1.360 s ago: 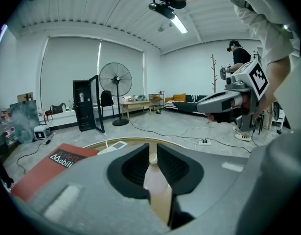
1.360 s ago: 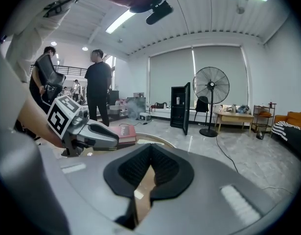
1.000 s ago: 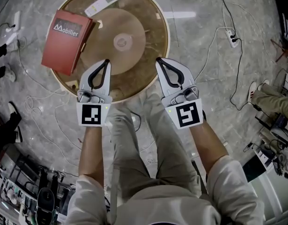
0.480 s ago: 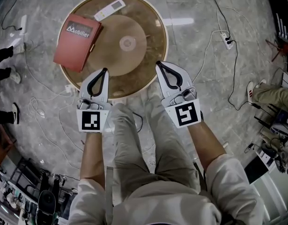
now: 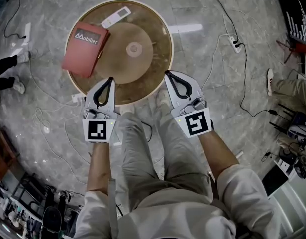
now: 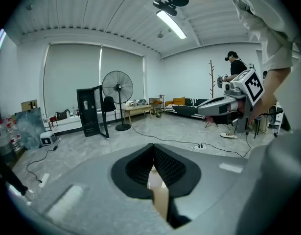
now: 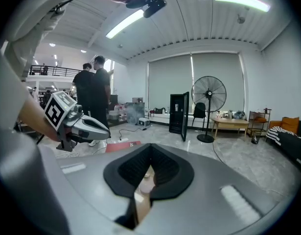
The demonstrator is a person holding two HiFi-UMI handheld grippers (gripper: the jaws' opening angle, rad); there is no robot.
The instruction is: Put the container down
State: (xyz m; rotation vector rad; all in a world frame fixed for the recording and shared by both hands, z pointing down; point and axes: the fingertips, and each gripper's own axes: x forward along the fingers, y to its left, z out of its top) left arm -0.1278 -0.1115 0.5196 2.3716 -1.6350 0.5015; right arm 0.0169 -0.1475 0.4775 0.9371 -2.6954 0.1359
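Left gripper (image 5: 111, 79), right gripper (image 5: 167, 74) higher above round table (image 5: 143, 78) than before; jaws together, empty; red container (image 5: 85, 49) at table's 10 o'clock.

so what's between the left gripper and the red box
Nothing stands there: the head view shows only bare round table top between the shut left gripper and the red box.

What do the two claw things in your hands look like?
The left claw and right claw are pale grey shells with black ribbed pads forming a loop. Each carries a cube with a black-and-white square marker. The sleeves are light-coloured.
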